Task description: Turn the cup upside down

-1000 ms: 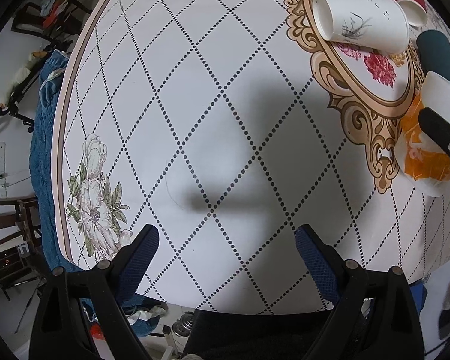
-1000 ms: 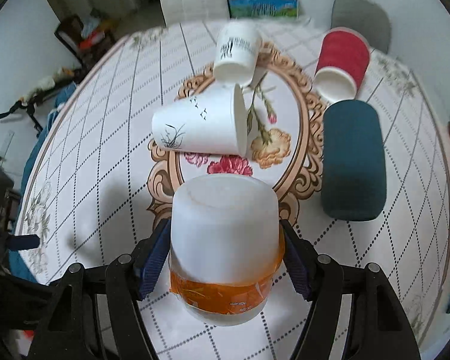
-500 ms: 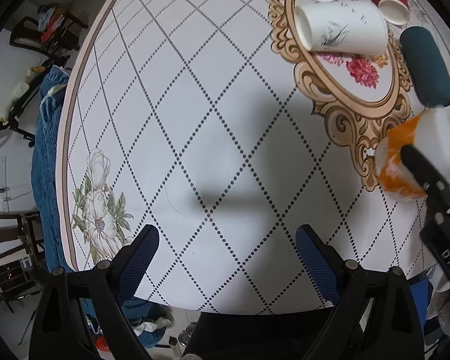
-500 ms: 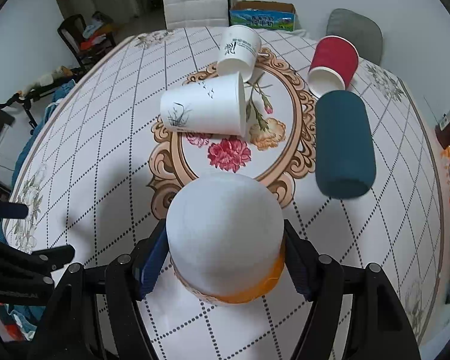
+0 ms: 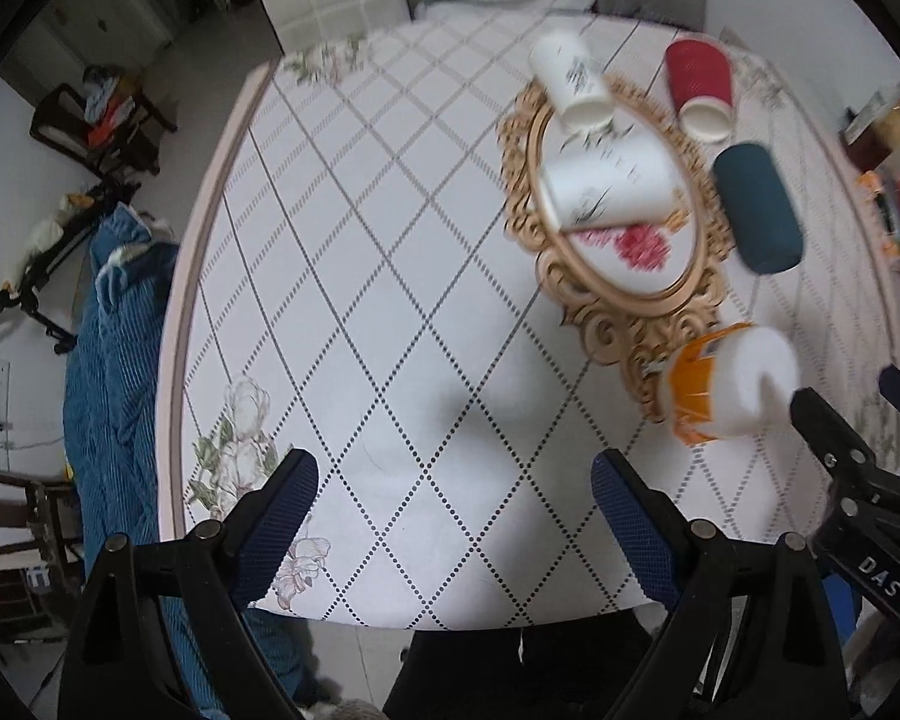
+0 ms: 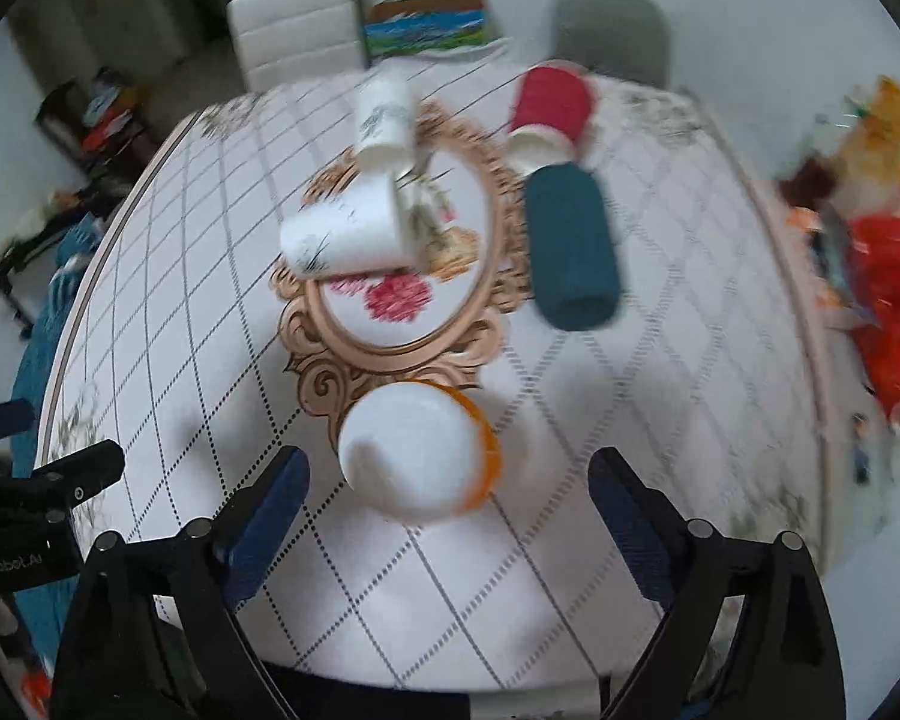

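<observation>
The white cup with an orange band [image 6: 417, 450] stands upside down on the table, its flat white base up. My right gripper [image 6: 447, 489] is open, its blue pads apart on either side of the cup and pulled back from it. The cup also shows in the left wrist view [image 5: 729, 381] at the right, beside the right gripper's black finger [image 5: 834, 438]. My left gripper [image 5: 453, 501] is open and empty above the table's near edge.
Other cups lie on their sides near the gold oval pattern [image 6: 390, 300]: two white printed cups [image 6: 348, 234] [image 6: 384, 117], a red cup [image 6: 549, 108] and a dark teal cup [image 6: 573, 252]. Chairs [image 6: 297, 30] stand beyond the table. Red and orange clutter [image 6: 888, 300] sits at the right.
My right gripper has opened, let go of the orange-banded cup and pulled back and up. The cup now stands on the table. My left gripper has also risen and pulled back.
</observation>
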